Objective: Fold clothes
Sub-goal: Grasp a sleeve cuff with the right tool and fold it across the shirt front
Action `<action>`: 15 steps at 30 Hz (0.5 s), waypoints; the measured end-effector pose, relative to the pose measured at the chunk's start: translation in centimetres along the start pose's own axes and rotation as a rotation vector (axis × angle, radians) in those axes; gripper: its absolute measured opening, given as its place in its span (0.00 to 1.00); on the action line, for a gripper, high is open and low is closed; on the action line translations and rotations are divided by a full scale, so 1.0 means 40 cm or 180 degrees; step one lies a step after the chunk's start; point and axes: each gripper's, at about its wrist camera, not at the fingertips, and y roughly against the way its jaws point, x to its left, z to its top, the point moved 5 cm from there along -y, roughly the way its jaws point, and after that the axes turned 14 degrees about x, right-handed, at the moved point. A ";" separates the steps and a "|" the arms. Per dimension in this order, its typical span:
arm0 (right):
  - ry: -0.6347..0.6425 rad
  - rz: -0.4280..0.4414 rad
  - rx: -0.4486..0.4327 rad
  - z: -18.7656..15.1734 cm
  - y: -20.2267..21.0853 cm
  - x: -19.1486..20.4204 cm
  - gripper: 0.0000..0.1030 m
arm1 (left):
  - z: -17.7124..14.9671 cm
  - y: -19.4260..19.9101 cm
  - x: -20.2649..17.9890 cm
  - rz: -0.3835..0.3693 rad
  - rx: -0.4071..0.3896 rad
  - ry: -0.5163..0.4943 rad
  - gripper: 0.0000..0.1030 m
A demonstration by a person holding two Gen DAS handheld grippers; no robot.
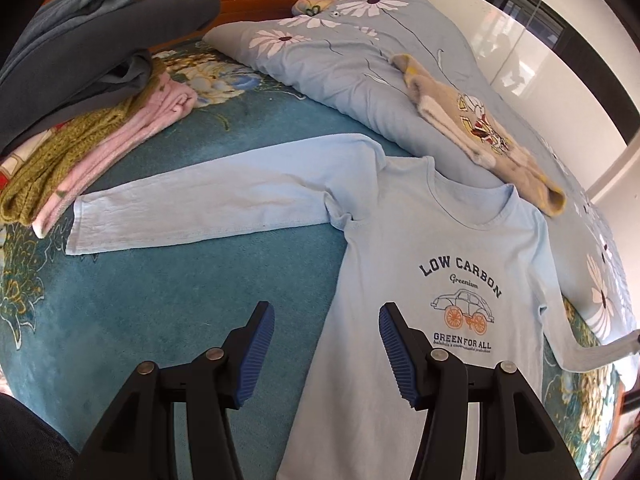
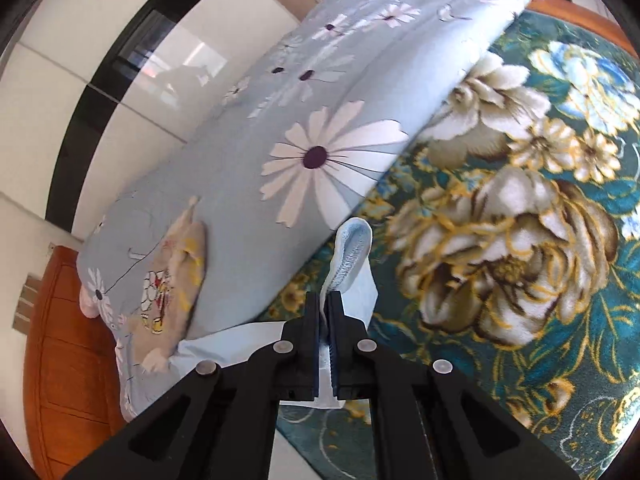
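- Light blue long-sleeved shirt (image 1: 432, 280) spread face up on the teal floral blanket (image 1: 160, 320), neck toward the daisy-print quilt (image 1: 360, 60).
- Left gripper (image 1: 326, 344) poised above the shirt's lower side edge, jaws wide apart, nothing held.
- Right gripper (image 2: 324, 320) clamped tight on the sleeve cuff (image 2: 352, 248), cuff end poking up past the fingertips.
- Step in hand, judging by this: first sleeve fold.
- Next: carry the cuff across the chest print, lay flat, release; then the left sleeve (image 1: 200, 208).
- Folded pile of clothes (image 1: 80, 100) lying beyond that sleeve's end.
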 end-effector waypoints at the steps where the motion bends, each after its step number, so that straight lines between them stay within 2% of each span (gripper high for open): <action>1: 0.0211 0.0070 0.0023 -0.001 -0.005 0.069 0.04 | 0.004 0.001 0.017 -0.0002 -0.0018 0.0089 0.57; 6: 0.1049 0.0501 0.0368 -0.095 -0.121 0.403 0.04 | 0.022 0.010 0.113 -0.0056 -0.0091 0.0573 0.57; 11: 0.1686 0.0685 0.0829 -0.288 -0.310 0.691 0.04 | 0.024 0.009 0.208 -0.0108 -0.0120 0.1058 0.57; 15: 0.2228 0.0422 0.1255 -0.487 -0.504 0.829 0.04 | 0.015 -0.016 0.271 -0.0176 -0.0002 0.1411 0.57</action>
